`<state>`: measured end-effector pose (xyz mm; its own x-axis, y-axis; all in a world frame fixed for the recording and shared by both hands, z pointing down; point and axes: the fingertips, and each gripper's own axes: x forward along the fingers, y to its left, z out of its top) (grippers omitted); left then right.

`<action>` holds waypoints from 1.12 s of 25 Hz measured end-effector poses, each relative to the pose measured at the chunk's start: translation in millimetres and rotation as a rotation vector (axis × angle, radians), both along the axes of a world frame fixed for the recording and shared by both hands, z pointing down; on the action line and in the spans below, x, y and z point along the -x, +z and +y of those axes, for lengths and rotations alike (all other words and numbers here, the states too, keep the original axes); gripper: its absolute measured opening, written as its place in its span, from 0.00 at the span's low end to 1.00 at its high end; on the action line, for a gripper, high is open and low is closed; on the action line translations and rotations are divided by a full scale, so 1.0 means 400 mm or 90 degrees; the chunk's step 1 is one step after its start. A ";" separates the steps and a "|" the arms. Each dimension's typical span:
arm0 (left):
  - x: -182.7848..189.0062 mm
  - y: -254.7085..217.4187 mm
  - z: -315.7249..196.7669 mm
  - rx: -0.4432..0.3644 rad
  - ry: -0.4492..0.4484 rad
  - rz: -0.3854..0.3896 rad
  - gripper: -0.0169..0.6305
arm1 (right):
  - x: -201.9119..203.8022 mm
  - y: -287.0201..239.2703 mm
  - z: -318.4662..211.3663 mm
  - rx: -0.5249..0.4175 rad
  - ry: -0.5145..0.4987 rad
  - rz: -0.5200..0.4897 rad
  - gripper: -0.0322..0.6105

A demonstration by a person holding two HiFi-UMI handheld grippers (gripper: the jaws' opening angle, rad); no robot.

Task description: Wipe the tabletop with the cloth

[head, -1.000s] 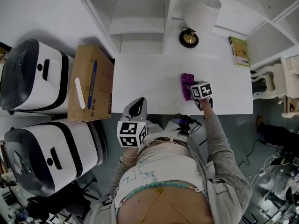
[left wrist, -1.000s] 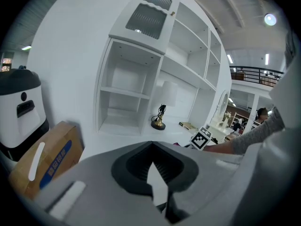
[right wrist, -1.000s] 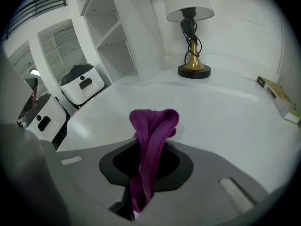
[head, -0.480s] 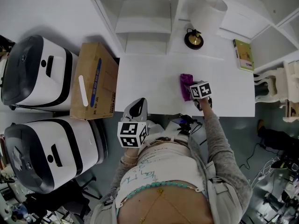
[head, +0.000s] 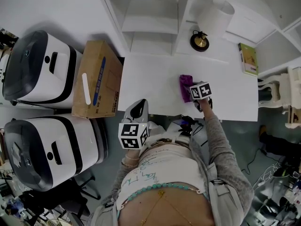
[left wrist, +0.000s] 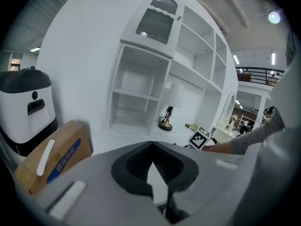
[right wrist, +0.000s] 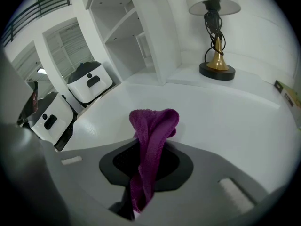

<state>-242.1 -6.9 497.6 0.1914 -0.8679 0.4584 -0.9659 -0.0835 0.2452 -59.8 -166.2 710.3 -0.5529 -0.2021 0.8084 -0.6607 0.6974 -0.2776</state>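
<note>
Head view: the cloth (head: 185, 84) sits on the table (head: 150, 86) on my side of the lamp (head: 200, 40), well apart from it and a little to its left. The right gripper (head: 193, 92) is on it from the near side. I judge the wipe is under way with most of the top yet to cover. To do it well I'd keep the cloth pressed flat and drag it in long, overlapping passes away from the lamp. I'd stop short of the lamp's base so the gripper doesn't knock it. The left gripper (head: 137, 108) hangs much farther from the lamp, at the table's near edge and close to my body — out of the wiping path, which is where I want it.

Left gripper view: the jaws meet at their tips with only a thin sliver of table showing between them, and nothing is held. The lamp stands far ahead on the table.

Right gripper view: the jaws are clamped on the cloth, which bunches up in a purple fold past the tips — the lamp is beyond it, up and to the right. Little cloth looks to be lying flat, so I'd tilt the gripper lower to get more fabric onto the surface.
</note>
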 end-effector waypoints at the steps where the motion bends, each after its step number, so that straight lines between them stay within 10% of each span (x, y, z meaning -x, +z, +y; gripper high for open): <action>1: 0.003 0.000 0.002 0.000 -0.002 0.000 0.03 | 0.005 0.000 0.002 0.002 -0.002 0.000 0.18; 28: 0.085 0.015 0.057 0.007 -0.067 0.003 0.03 | 0.176 -0.002 0.025 0.027 -0.064 -0.010 0.18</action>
